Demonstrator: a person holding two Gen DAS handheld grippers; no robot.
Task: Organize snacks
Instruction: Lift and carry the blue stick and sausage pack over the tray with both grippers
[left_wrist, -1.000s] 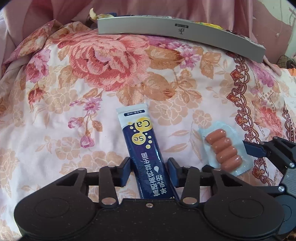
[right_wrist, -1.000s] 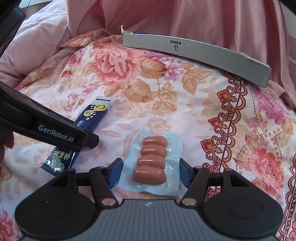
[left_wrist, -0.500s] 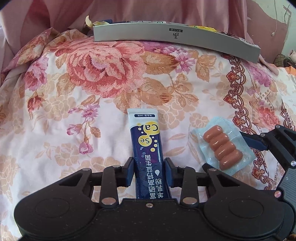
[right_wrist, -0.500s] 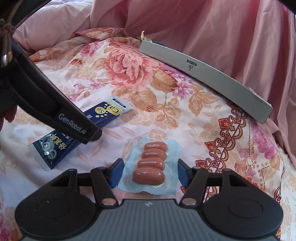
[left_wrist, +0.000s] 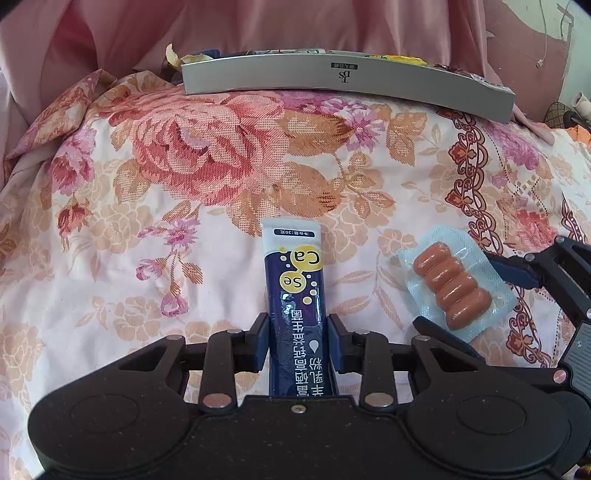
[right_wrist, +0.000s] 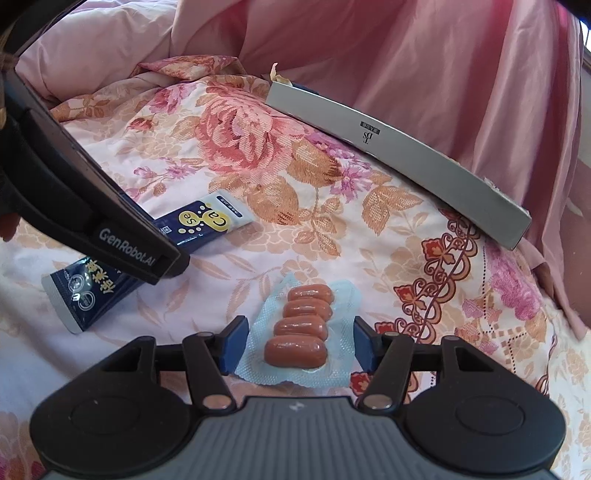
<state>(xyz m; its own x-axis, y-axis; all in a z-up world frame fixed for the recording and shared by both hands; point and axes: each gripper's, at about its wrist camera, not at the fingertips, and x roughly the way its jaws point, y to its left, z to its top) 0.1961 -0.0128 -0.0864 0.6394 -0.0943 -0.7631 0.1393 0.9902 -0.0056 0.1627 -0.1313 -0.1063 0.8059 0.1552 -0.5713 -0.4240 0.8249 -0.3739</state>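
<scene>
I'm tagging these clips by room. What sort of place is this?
Most likely a bedroom: the snacks lie on a flowered bedspread, pink bedding is bunched up behind it, and a pillow sits at the far left. A home, not a kitchen.

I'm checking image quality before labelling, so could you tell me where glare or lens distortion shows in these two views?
Left wrist view: glare glints on the blue sachet, and the straight grey box bows with fisheye curvature. Right wrist view: shine on the sausages; the box bends too, with dark vignetting in the corners.
</scene>
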